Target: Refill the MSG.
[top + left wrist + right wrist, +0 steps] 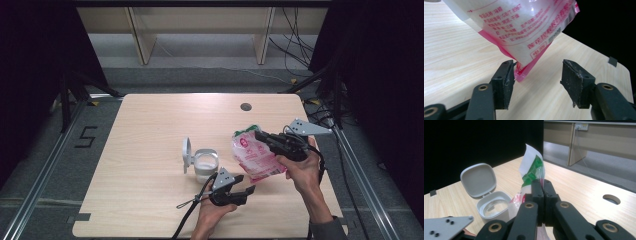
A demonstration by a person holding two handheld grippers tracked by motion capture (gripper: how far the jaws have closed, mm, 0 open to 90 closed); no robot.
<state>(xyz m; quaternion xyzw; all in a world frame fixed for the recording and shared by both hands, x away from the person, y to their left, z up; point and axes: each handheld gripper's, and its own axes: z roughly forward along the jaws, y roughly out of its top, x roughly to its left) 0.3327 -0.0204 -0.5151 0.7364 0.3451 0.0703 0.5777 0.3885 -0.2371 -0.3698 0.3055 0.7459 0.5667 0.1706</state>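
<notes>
A: The left gripper (244, 184) has its jaws spread wide, gripping nothing. It sits just right of the white container (205, 165), and in its own view the bag's lower corner hangs touching the inside of one jaw.

B: And the right gripper (541, 185)?

A: Clamped tight on the pink bag (254, 156), pinching it near the green top and holding it up off the table (150, 130), right of the container.

B: What could go wrong?

A: If the left jaws close now, I think they'd catch only that thin sealed corner, and it may slip out.

B: And the container?

A: Its hinged lid (479, 179) stands open. A swinging bag could knock the container, or any contents tipped out could miss its mouth.
</notes>
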